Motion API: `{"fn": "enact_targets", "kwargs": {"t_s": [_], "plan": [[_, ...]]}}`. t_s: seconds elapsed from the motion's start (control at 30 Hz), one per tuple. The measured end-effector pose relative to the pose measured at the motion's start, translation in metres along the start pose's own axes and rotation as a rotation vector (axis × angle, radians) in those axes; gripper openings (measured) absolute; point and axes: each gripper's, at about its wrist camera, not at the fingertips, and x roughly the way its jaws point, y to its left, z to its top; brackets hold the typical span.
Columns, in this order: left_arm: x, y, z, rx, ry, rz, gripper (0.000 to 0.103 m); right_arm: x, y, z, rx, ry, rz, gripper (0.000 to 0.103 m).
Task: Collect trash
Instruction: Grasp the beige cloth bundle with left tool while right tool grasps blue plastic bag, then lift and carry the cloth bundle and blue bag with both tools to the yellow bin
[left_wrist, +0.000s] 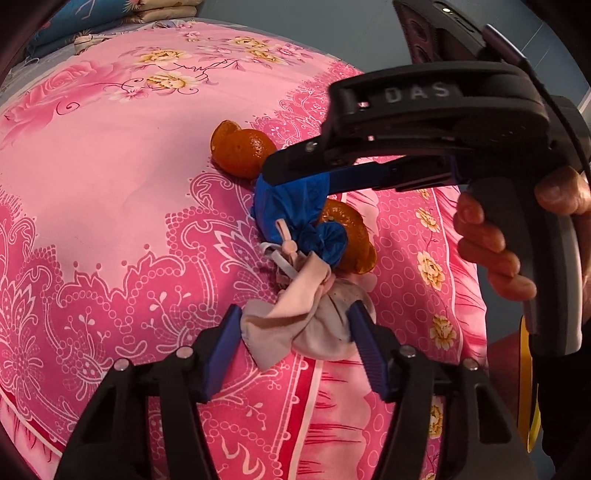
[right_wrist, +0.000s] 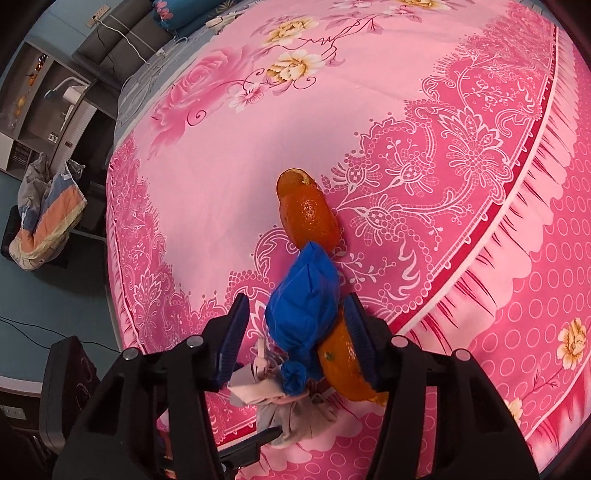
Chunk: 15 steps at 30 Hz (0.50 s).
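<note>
A: Left gripper (left_wrist: 295, 328)?
B: Clamped on the beige wad (left_wrist: 295, 325).
A: Right gripper (right_wrist: 295, 332)?
B: Straddling the blue wad (right_wrist: 303, 306); contact unclear. Both wads lie between orange peels (right_wrist: 308, 214) on the pink bedspread (left_wrist: 110, 184).

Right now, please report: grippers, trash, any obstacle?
Left gripper shut on crumpled beige cloth wad. Right gripper around knotted blue plastic bag, grip unclear. Orange peel pieces beside bag.
</note>
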Motion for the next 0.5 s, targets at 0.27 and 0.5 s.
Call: {"fn": "enact_targets", "kwargs": {"t_s": [0.27, 0.5], "plan": [[-0.0015, 0.0011, -0.0019, -0.002, -0.002, -0.018, 0.023, 0.0086, 0.0055, 0.0005, -0.033, 0.007, -0.044, 0.026], [-0.0061, -0.0029, -0.0026, 0.019, -0.004, -0.009, 0.008, 0.0006, 0.0070, -0.0029, -0.041, -0.021, -0.057, 0.017]]}}
